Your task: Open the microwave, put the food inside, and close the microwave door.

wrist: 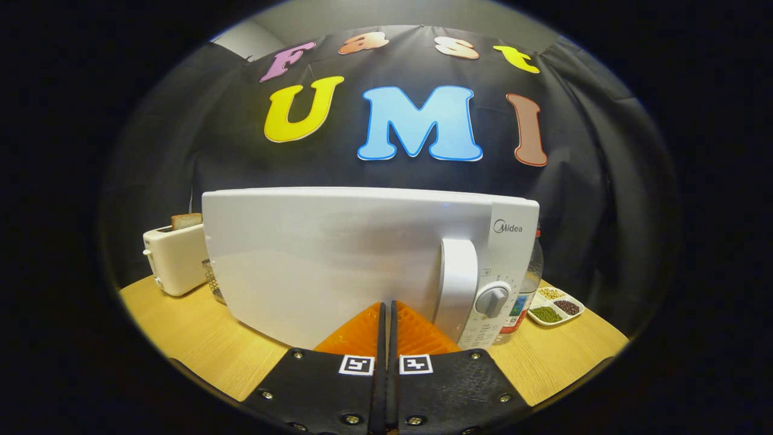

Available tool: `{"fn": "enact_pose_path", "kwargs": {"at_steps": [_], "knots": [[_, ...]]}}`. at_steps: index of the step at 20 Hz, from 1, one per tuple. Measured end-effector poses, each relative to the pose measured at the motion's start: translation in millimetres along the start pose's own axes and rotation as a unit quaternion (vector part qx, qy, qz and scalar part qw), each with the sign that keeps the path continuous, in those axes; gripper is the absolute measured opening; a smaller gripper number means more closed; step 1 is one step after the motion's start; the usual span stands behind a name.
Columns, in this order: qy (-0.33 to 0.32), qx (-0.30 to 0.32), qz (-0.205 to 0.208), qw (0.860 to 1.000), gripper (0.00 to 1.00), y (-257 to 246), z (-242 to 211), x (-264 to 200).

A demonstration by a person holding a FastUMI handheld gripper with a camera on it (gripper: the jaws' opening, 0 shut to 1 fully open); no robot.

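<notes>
From my remote seat I counted one microwave (338,260), white, standing on the wooden table (199,344) with its door shut; I saw one vertical door handle (457,284) toward its right side and one round dial (492,300) on the control panel just right of that handle. The gripper (388,311) had its two fingers pressed together, with only a thin dark seam between them and nothing pinched, and their tips lay right up against the lower front of the microwave door, just left of the handle; whether they actually touched the door I could not tell. Left of the microwave stood one white toaster (175,260) with one slice of bread (186,220) poking up from its top. Between the toaster and the microwave a bit of one wire basket (211,279) peeked out, mostly hidden by the microwave. Behind the microwave's right edge I made out one clear bottle (526,284) with a label, most of it hidden. Farther right, near the table's edge, sat one small white divided dish (557,308), and I counted three fills in it: one green, one dark reddish, and one pale yellowish. The black cloth wall (604,199) hung behind everything.
</notes>
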State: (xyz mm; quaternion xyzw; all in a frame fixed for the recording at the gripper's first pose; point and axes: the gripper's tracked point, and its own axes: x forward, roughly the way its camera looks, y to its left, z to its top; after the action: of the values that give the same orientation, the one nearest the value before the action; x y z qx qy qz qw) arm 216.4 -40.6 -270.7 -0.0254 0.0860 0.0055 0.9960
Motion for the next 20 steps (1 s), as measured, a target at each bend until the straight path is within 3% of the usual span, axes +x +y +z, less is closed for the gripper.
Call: {"fn": "enact_pose_path", "kwargs": {"at_steps": [5, 6, 7, 9, 11, 20], "knots": [[0.008, -0.004, -0.02, 1.0, 0.01, -3, 0, 26], [0.004, -0.001, -0.021, 1.0, 0.01, -1, 0, 19], [0.012, -0.013, -0.026, 1.0, 0.07, -1, 0, 23], [0.031, -0.007, -0.016, 0.999, 0.06, 3, -3, 16], [0.034, 0.013, -0.005, 0.999, 0.06, 7, 5, -4], [-0.026, -0.002, 0.044, 0.999, 0.06, 31, 80, -127]]}}
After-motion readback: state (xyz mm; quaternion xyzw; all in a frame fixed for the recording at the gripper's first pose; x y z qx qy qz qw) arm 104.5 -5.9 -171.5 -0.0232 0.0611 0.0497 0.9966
